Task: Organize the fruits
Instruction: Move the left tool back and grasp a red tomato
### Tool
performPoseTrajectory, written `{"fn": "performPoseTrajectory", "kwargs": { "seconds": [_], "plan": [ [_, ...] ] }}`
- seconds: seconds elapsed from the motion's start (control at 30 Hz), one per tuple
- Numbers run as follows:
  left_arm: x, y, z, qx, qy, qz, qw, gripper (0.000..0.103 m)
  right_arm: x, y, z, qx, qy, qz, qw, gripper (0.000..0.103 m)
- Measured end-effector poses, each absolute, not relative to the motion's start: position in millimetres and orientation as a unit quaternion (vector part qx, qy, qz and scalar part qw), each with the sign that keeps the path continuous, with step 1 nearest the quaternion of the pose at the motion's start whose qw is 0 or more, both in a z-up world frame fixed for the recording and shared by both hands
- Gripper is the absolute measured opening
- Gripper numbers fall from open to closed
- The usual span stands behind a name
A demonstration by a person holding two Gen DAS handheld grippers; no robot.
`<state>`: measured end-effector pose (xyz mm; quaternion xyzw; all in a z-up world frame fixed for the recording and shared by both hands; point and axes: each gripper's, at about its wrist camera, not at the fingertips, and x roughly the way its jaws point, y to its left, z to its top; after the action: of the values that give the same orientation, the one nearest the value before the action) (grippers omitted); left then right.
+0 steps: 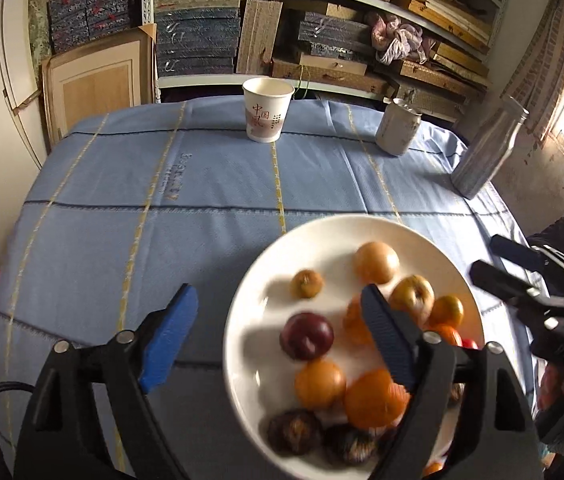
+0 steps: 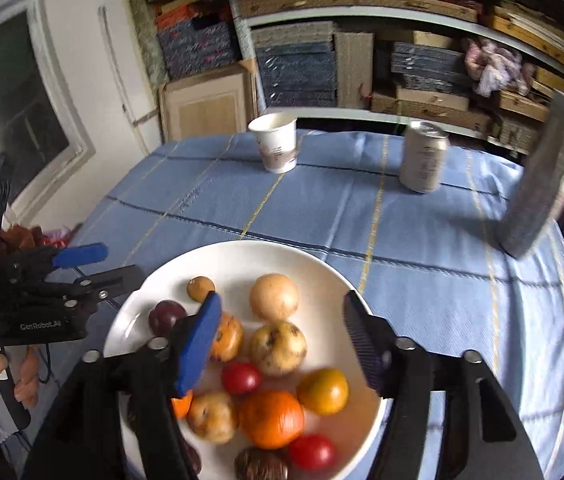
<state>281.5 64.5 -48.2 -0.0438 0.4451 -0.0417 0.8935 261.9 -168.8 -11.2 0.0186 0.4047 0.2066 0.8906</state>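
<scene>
A white plate on the blue tablecloth holds several fruits: an orange, a dark plum, a round yellow fruit, a speckled apple and two red tomatoes. My left gripper is open at the plate's left rim, one finger over the cloth and one over the fruit. Above the plate's middle my right gripper is open too. Neither holds anything. Each gripper also shows in the other's view, at the plate's sides.
At the table's far side stand a paper cup, a drinks can and a tall metal bottle. Shelves stacked with boxes fill the wall behind. Blue cloth stretches left of the plate.
</scene>
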Motion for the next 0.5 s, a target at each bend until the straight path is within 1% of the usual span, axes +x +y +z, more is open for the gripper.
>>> {"fn": "performPoseTrajectory", "kwargs": {
  "seconds": [0.07,0.23,0.3,0.5],
  "plan": [
    [257.7,66.4,-48.6,-0.043,0.451,-0.043,0.891,0.088,240.5,-183.1,-9.2,0.044,0.408,0.199,0.89,0.073],
    [197.8,60.3,-62.9,-0.051,0.473,-0.065,0.877,0.089,174.6,-210.5,-20.8,0.076,0.434,0.169,0.882,0.081],
    [173.3,50.9,-71.9,-0.045,0.486,-0.08,0.869,0.089,153.7,-218.6,-27.8,0.088,0.446,0.16,0.876,0.083],
    [118.7,13.1,-96.5,-0.01,0.505,-0.126,0.854,0.089,98.6,-247.5,-49.9,0.129,0.481,0.122,0.859,0.083]
  ]
}}
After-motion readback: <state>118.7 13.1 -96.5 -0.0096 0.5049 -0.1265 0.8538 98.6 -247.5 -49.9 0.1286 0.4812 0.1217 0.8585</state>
